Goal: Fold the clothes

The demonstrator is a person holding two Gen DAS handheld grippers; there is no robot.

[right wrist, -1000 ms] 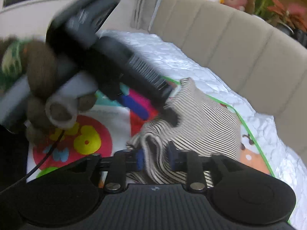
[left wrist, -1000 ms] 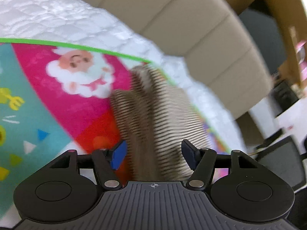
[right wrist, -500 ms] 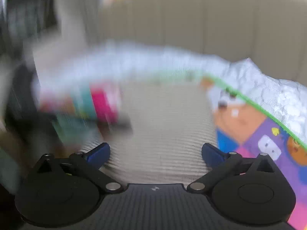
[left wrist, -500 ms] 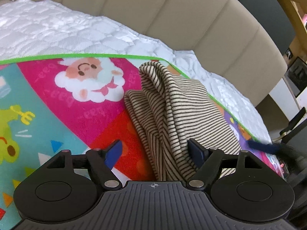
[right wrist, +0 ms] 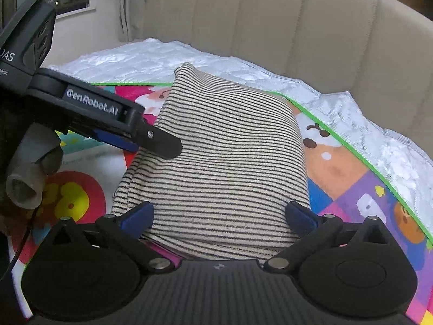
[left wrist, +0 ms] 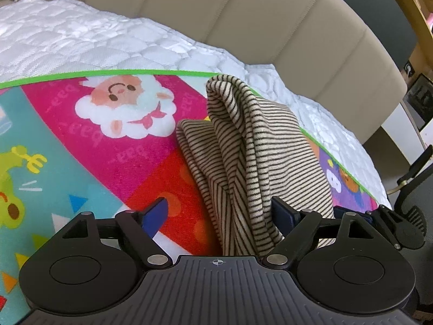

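Striped top [right wrist: 227, 168] folded on mat [right wrist: 351, 189]; both grippers' fingers apart.

The white lettering "GenRobot.AI" is showing on the black side of the left gripper [right wrist: 151, 140], seen from the right wrist view; further back on the same device the letters "DAS" are appearing at the picture's left edge, cut off, with a smaller line under it too small to read; on the pink part of the play mat [left wrist: 89, 146] some pale repeated letters are showing upside down, and I cannot read them surely.
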